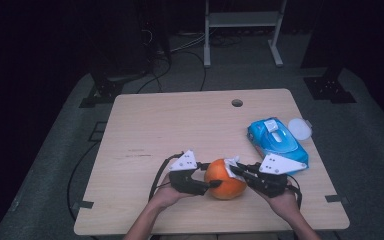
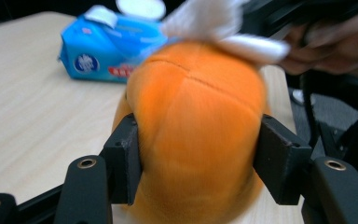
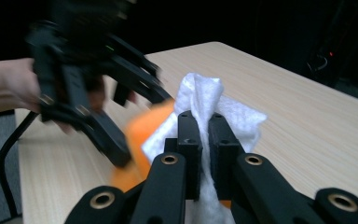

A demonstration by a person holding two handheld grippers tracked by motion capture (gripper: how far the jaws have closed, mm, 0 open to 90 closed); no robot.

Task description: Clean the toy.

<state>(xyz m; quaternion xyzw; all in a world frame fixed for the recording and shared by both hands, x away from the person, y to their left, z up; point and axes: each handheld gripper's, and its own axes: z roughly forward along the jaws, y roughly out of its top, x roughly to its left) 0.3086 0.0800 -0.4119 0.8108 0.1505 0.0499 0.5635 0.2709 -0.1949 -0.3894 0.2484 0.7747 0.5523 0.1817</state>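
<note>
Now, by label:

Orange plush toy: resting on the tabletop near its front edge, a little right of the middle; round, soft, with stitched seams across the top in the left gripper view.

Left gripper: at the toy's left side, held in the person's left hand; jaws set either side of the toy and pressing into its plush flanks in the left gripper view, so closed on the toy at a fairly wide spread; blurred in the right gripper view.

Right gripper: at the toy's right side, held in the right hand; jaws nearly together, pinching a white wipe that stands up between them and spreads over the toy's upper part.

White wipe, other views: lying against the top right of the toy in the high view; blurred white folds over the toy's crown in the left gripper view.

Blue wipes pack: flat on the tabletop by the right edge, behind the right gripper, well apart from the toy; white flap lid on top.

White round lid: just beside the pack's far right end, at the right edge of the tabletop.

Round hole: near the far edge of the tabletop, right of the middle.
</note>
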